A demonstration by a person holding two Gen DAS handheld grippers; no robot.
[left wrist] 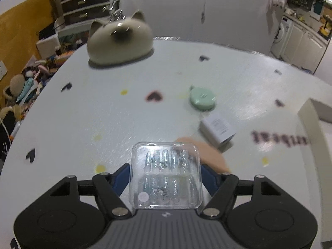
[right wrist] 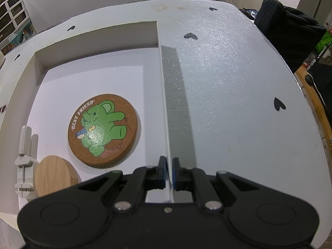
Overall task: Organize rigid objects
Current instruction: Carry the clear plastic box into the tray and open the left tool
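Now my left claw (left wrist: 165, 178) grips clear nail case (left wrist: 165, 174), lifted; right claw (right wrist: 169, 173) pinches tray wall (right wrist: 164, 95); next carry case into tray

The clear plastic case (left wrist: 165, 174) looked glossy, and the cat figure (left wrist: 120, 39) at upper left shone like glazed ceramic. The round coaster (right wrist: 104, 130) was rough cork, the disc (right wrist: 55, 176) at lower left smooth pale wood.

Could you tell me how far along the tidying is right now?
Done: the elephant coaster, wooden disc and grey clamp lie in the white box. In hand: the left tool grips the clear nail case; the right tool pinches the box wall. Left: green case, white box, cat figure.
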